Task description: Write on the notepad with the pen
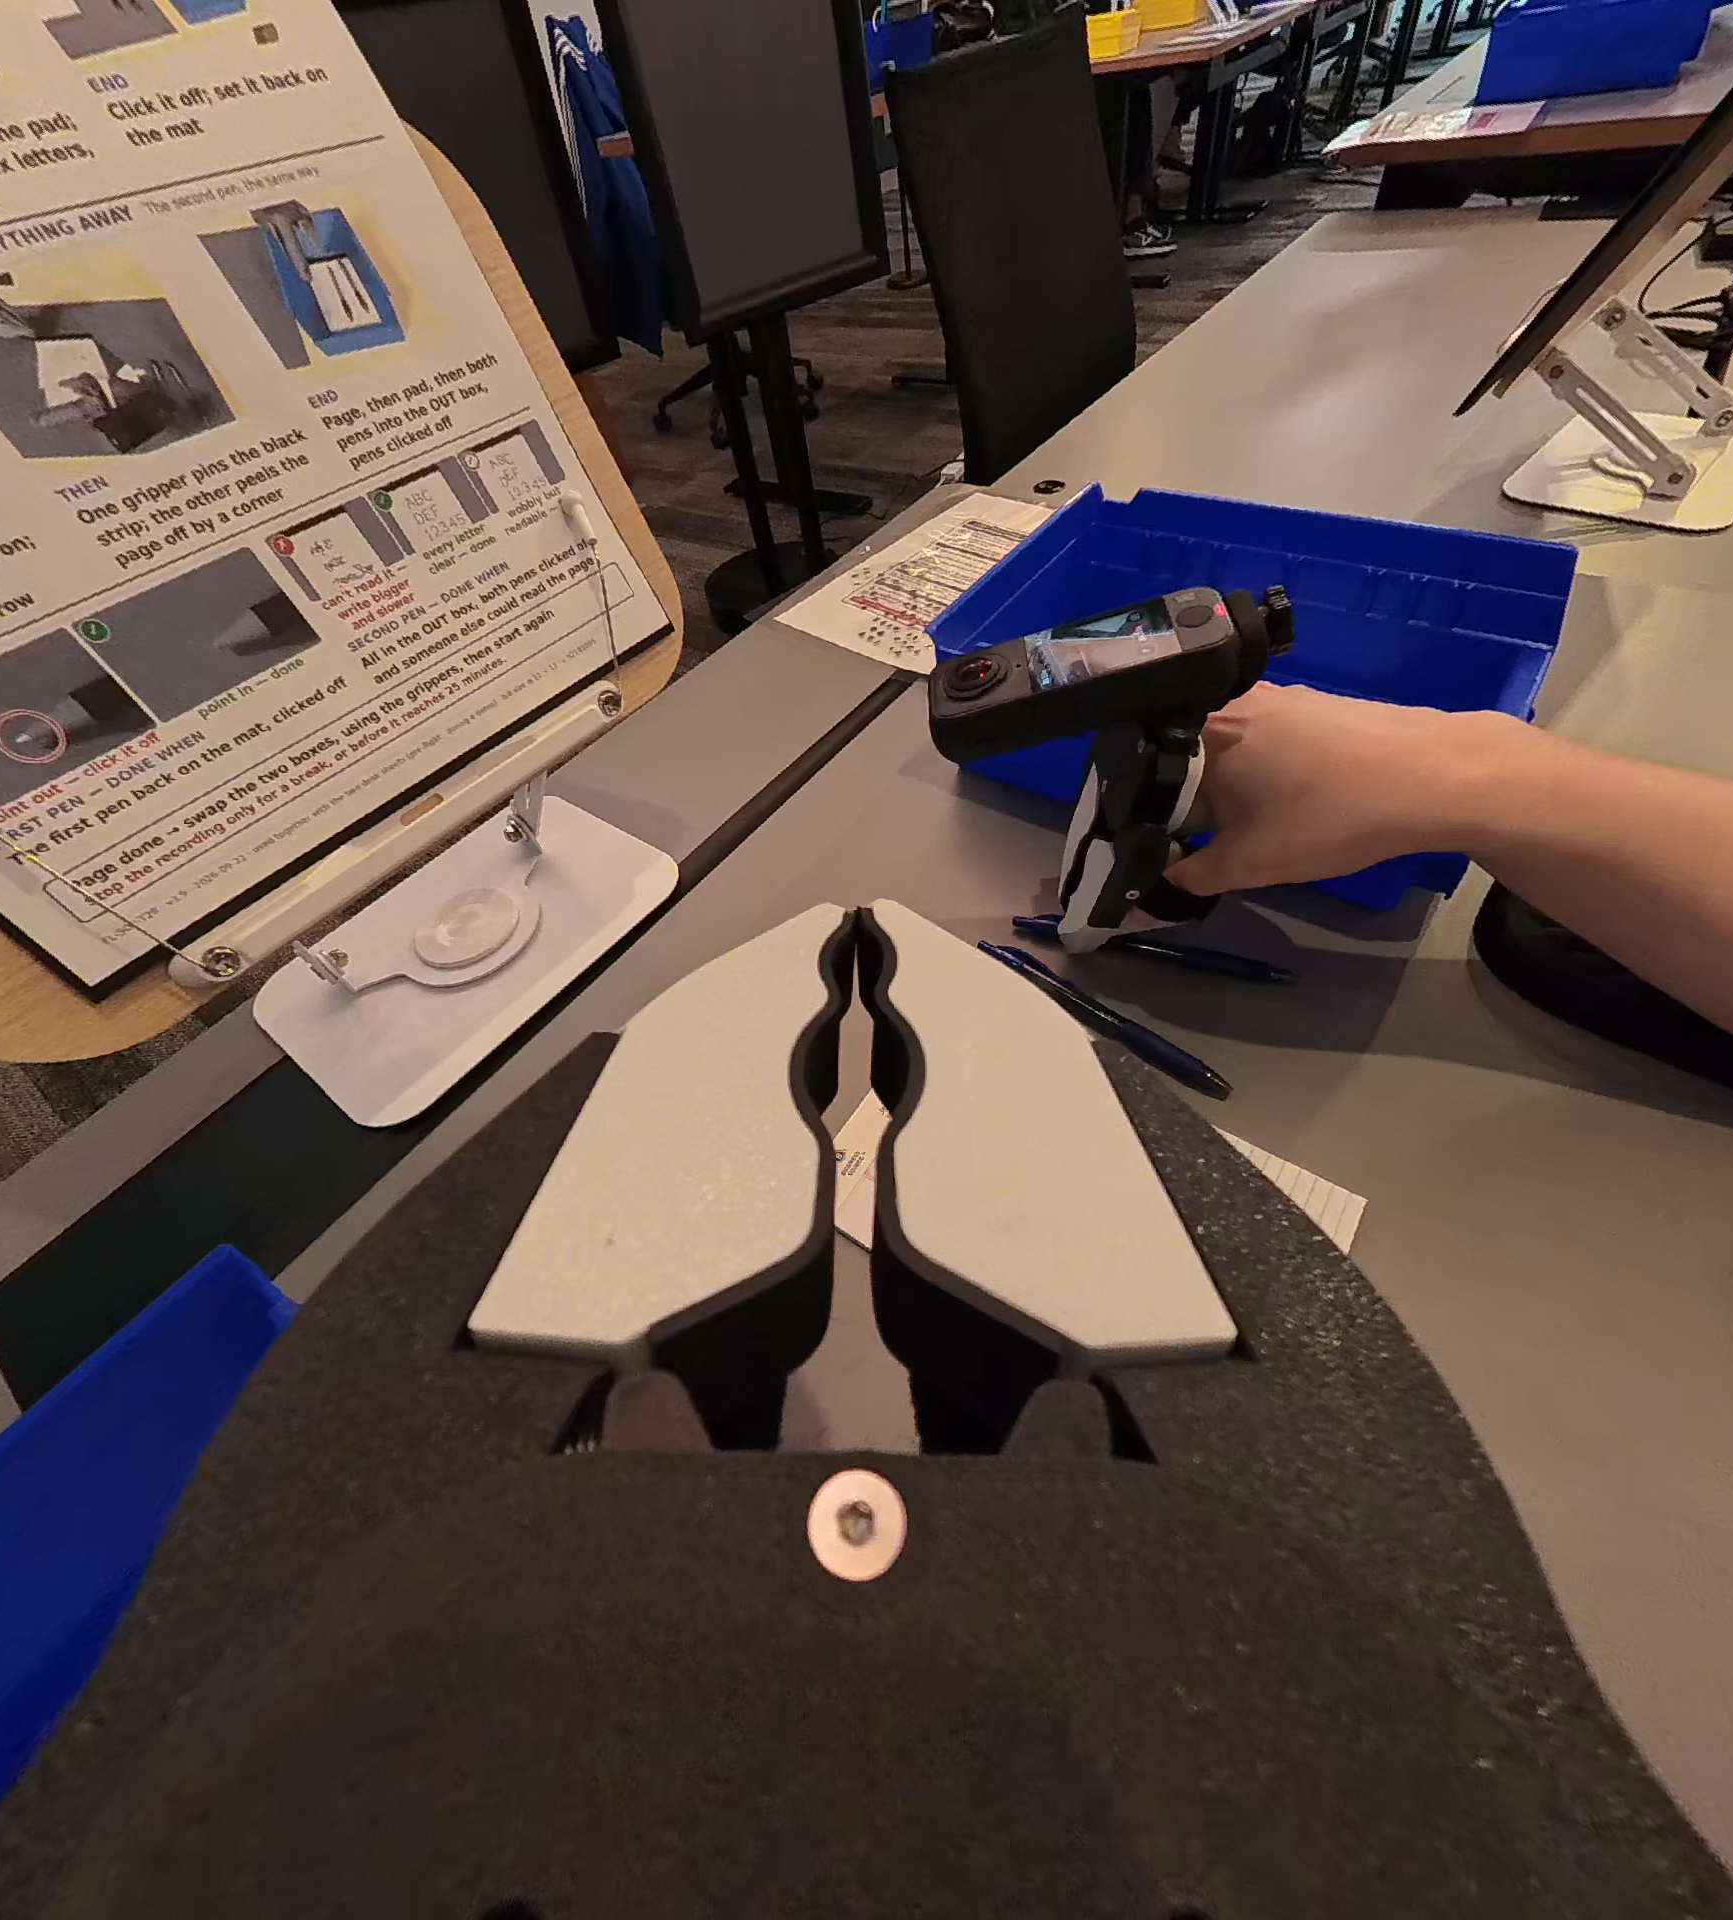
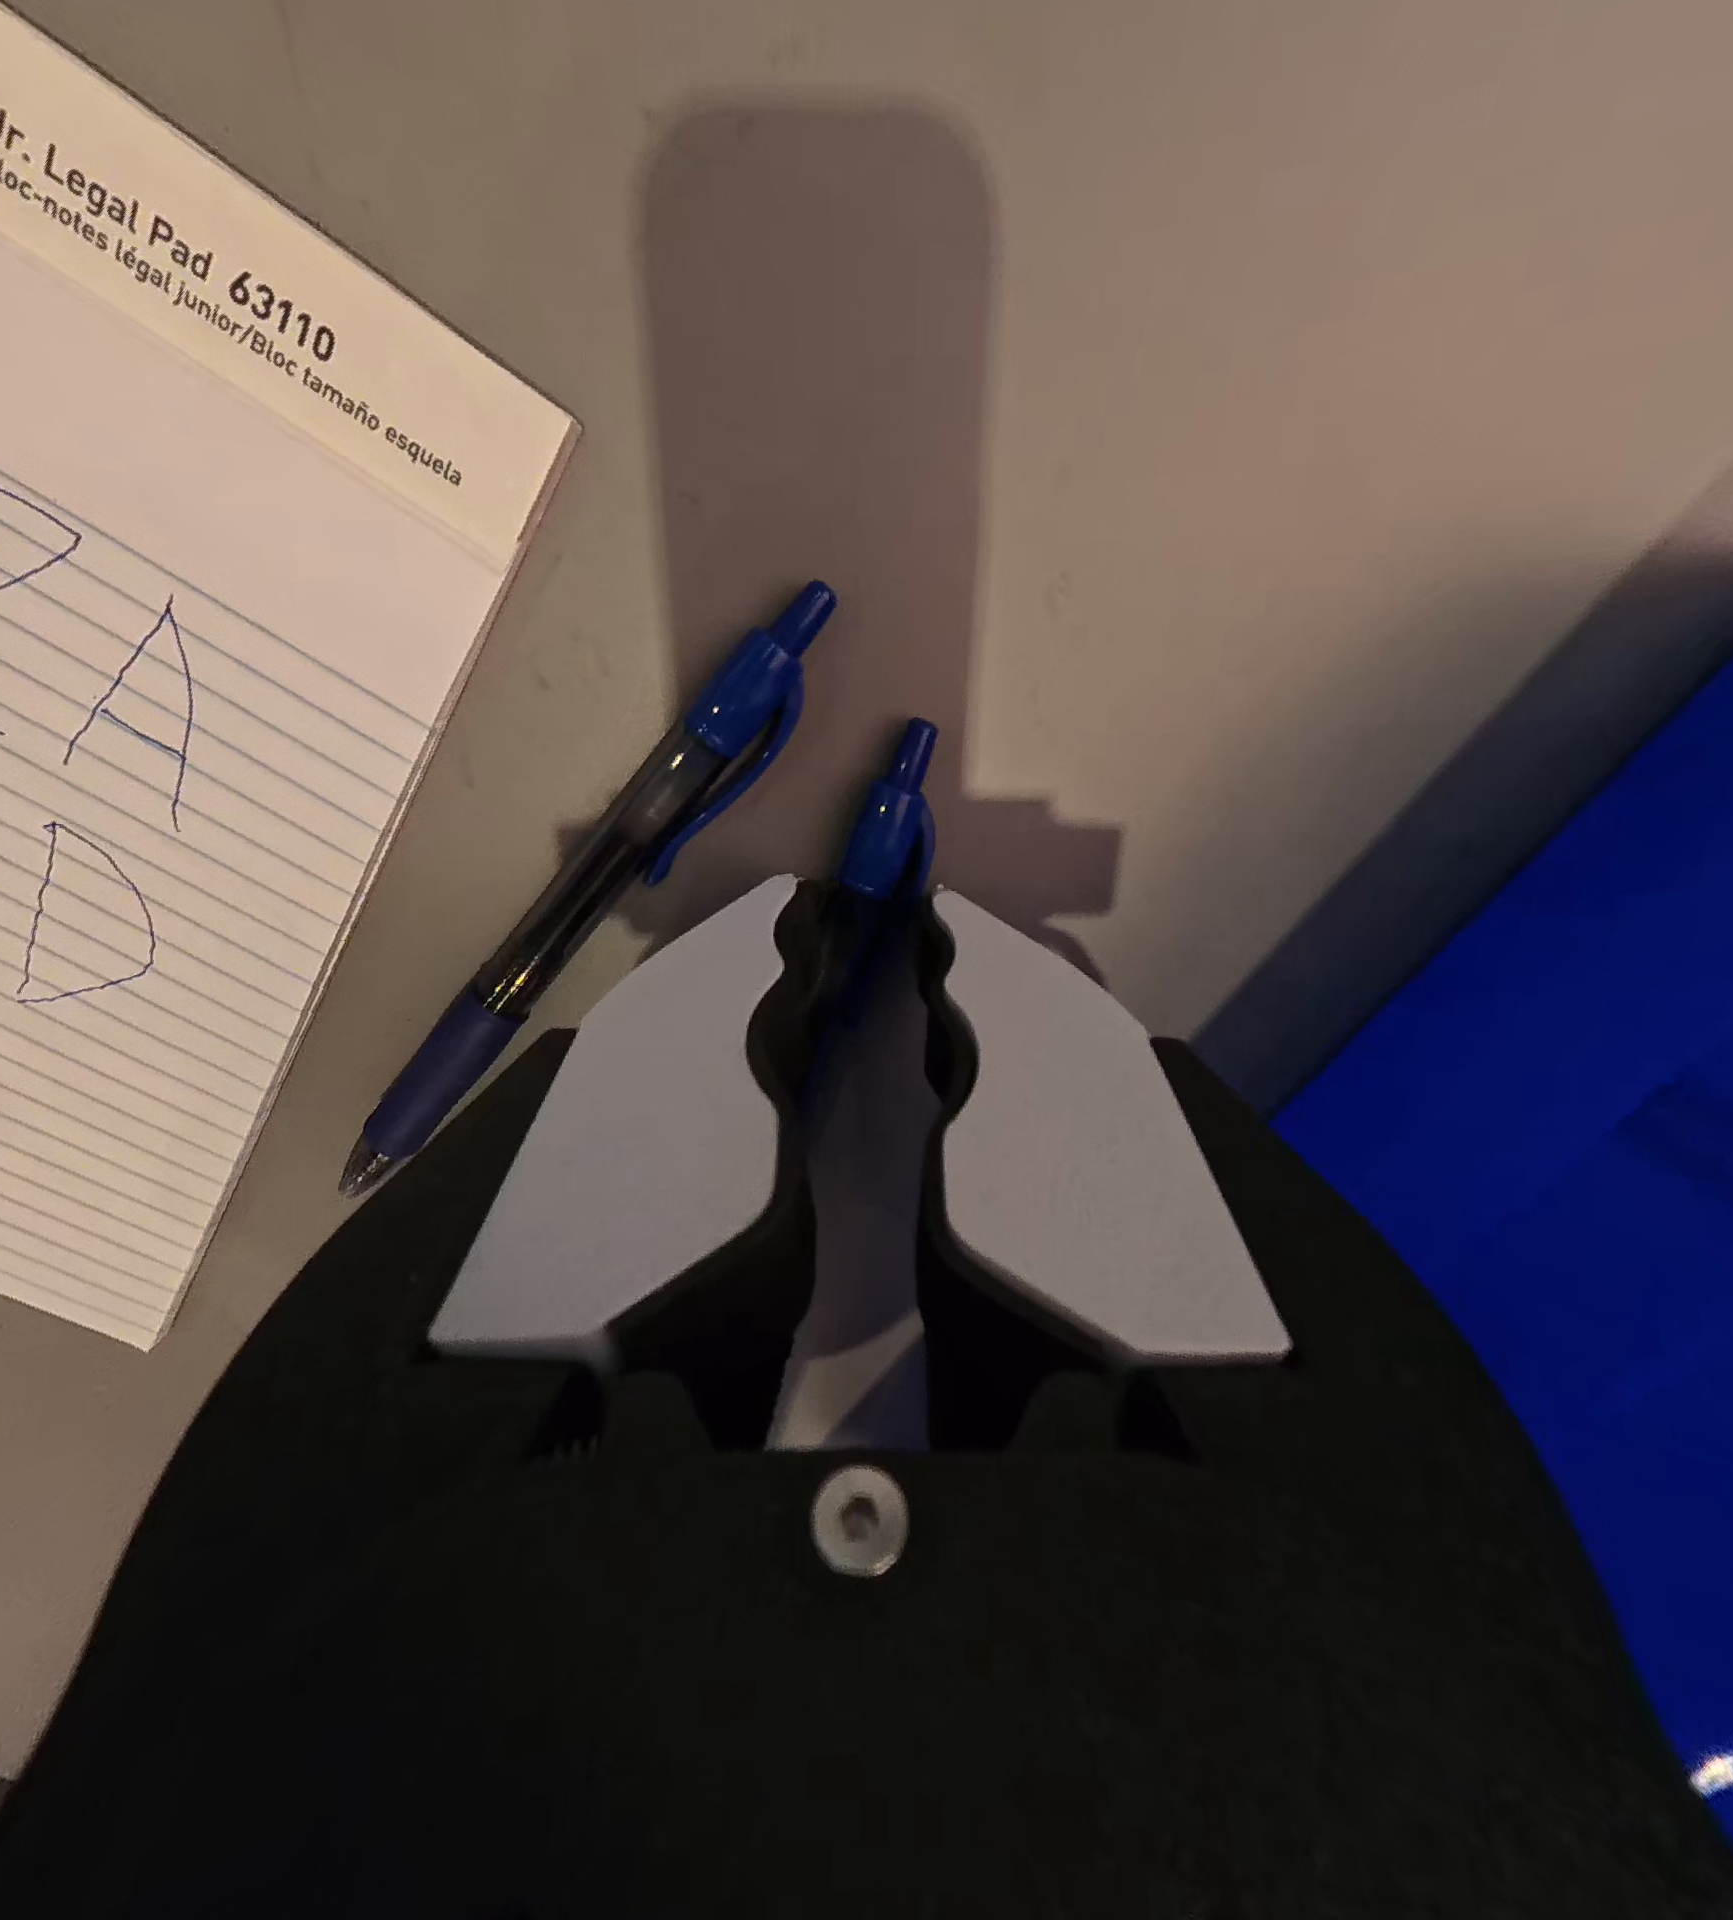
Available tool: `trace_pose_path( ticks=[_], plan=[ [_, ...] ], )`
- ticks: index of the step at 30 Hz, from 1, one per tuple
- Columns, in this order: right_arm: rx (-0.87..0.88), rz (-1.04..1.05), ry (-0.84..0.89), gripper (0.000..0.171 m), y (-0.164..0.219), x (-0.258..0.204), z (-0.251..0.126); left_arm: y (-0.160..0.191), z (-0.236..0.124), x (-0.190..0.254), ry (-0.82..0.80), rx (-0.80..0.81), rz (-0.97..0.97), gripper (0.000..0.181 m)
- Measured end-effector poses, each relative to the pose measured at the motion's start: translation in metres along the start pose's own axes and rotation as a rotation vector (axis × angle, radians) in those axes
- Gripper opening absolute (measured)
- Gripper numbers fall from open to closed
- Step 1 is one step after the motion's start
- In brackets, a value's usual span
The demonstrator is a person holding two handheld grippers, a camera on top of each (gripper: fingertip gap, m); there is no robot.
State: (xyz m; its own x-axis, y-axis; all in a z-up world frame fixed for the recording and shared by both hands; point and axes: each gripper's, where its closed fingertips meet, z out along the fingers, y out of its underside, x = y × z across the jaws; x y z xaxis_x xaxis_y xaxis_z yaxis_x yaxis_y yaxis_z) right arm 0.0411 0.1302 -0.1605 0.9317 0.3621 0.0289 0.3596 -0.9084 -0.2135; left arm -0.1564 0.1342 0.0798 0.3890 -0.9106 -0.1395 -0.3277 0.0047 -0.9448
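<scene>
Left wrist view: the left gripper (image 1: 859,920) was held above the grey desk (image 1: 1464,1351) with its two grey fingers pressed together at the tips and nothing between them. A corner of the lined notepad (image 1: 1298,1195) showed beneath and to the right of its body. Ahead stood an instruction board (image 1: 249,468) on a white stand (image 1: 488,966), and farther right a blue bin (image 1: 1361,623) rested on the desk. The right gripper (image 1: 1090,935), held by a person's hand (image 1: 1340,790), pointed down at the desk just in front of that bin, with a camera mounted on top.

Right wrist view: the right gripper (image 2: 867,894) was partly spread, its jaws standing on either side of a blue pen (image 2: 888,821); whether the pads touched the barrel could not be told. The pen's clicker end projected beyond the fingertips. A second blue pen (image 2: 623,862) lay on the desk just to the left, tip toward the camera, between the gripper and the notepad (image 2: 166,727). The notepad lay flat at the left, its top page bearing blue handwritten letters. The blue bin (image 2: 1620,1039) lay at the right.
</scene>
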Motion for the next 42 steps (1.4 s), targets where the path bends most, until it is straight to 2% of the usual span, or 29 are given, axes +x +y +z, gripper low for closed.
trace_pose_path(
  ticks=[22,28,32,34,39,42],
  plan=[
    [0.027,0.043,-0.062,0.016,-0.003,-0.003,-0.001,0.004,0.002,0.000,0.002,-0.016,0.018,0.000],
    [0.104,0.026,-0.079,0.015,-0.014,-0.008,-0.016,0.005,0.005,0.002,0.021,-0.016,0.004,0.000],
    [0.243,-0.006,-0.176,0.015,-0.031,-0.022,-0.044,0.009,0.011,0.007,0.052,-0.022,-0.014,0.000],
    [0.362,-0.029,-0.291,0.014,-0.043,-0.038,-0.069,0.012,0.018,0.014,0.094,-0.026,-0.036,0.000],
    [0.661,-0.138,-0.559,0.014,-0.059,-0.071,-0.144,0.022,0.043,0.045,0.285,-0.009,-0.120,0.002],
    [0.799,-0.228,-0.687,0.014,-0.059,-0.085,-0.181,0.023,0.057,0.064,0.406,0.043,-0.204,0.014]
  ],
)
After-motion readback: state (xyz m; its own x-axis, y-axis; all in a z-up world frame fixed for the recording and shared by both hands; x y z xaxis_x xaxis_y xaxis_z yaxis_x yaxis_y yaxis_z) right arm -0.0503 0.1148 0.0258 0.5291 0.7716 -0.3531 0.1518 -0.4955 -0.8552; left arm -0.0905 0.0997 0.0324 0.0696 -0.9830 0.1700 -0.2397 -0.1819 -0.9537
